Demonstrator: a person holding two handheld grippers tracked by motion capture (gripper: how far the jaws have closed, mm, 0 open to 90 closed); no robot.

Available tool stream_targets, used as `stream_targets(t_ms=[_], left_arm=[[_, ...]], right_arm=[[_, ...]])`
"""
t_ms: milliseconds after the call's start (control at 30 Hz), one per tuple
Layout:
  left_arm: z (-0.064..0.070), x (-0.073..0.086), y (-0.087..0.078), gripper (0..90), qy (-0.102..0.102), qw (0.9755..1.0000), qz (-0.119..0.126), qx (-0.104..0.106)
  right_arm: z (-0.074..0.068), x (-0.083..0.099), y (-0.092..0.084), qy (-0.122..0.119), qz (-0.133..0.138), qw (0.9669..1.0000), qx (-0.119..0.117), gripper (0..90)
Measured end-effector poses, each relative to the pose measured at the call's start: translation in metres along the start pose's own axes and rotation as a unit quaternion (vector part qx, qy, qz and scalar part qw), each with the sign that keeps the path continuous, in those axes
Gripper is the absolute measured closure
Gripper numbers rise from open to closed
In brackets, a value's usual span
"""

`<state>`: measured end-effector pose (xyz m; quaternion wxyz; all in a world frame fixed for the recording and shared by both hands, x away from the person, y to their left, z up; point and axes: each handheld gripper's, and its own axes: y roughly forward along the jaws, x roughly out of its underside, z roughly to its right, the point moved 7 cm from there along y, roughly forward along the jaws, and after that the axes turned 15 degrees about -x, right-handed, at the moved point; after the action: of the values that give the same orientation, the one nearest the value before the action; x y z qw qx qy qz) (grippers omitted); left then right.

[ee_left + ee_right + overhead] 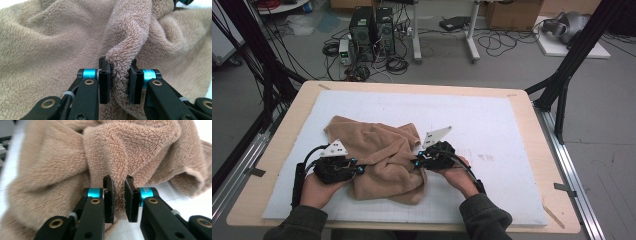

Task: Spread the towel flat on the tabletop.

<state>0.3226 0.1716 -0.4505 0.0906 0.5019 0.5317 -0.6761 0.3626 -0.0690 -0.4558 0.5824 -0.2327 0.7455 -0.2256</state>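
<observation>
A tan terry towel [377, 155] lies crumpled on the white mat [492, 130]. At the towel's left side, my left gripper [361, 170] is shut on a raised fold of it. In the left gripper view the fold of the towel [120, 75] is pinched between the two black pads of my left gripper [120, 82]. My right gripper [416, 163] is at the towel's right side. In the right gripper view a ridge of the towel [119, 182] is squeezed between the jaws of my right gripper [119, 197].
The mat covers a wooden table [532, 125]; the mat's right half is bare. Black frame legs [562, 85] stand at the table's right and left. Computers [372, 27] and cables sit on the floor beyond the far edge.
</observation>
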Motion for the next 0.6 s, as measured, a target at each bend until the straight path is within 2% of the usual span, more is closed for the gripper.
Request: stream_targets(t_ms=[33,167,267,300,333,367,400,500,567,600], left_arm=[[0.002,-0.001,-0.001,75.6,0.001,1.0000,0.004,0.003],[0.016,-0.008,-0.004,76.4,0.010,0.9998,0.016,0.010],[0.029,-0.013,-0.004,77.1,0.021,0.9993,0.024,0.019],[0.034,-0.014,-0.004,77.4,0.025,0.9991,0.026,0.023],[0.038,-0.015,-0.005,77.4,0.027,0.9989,0.027,0.026],[0.044,-0.016,-0.005,77.5,0.035,0.9985,0.030,0.030],[0.049,-0.017,-0.006,77.5,0.039,0.9983,0.031,0.030],[0.059,-0.015,-0.014,77.7,0.047,0.9976,0.036,0.036],[0.065,-0.009,-0.021,78.0,0.053,0.9973,0.036,0.037],[0.066,-0.006,-0.025,78.0,0.059,0.9971,0.036,0.033]], right_arm=[[0.000,0.000,0.000,0.000,0.000,1.0000,0.000,82.2],[-0.016,0.006,-0.030,-0.013,0.001,0.9999,0.005,83.1],[-0.030,0.013,-0.058,-0.024,0.007,0.9993,0.027,83.2],[-0.041,0.020,-0.077,-0.026,0.010,0.9990,0.034,83.2],[-0.041,0.020,-0.077,-0.026,0.010,0.9990,0.034,83.2],[-0.053,0.029,-0.093,-0.028,0.008,0.9986,0.045,83.2],[-0.053,0.029,-0.093,-0.028,0.008,0.9986,0.045,83.2],[-0.069,0.045,-0.107,-0.025,0.001,0.9986,0.047,83.2],[-0.083,0.063,-0.104,-0.019,-0.012,0.9992,0.032,83.2],[-0.083,0.063,-0.104,-0.019,-0.012,0.9992,0.032,83.2]])
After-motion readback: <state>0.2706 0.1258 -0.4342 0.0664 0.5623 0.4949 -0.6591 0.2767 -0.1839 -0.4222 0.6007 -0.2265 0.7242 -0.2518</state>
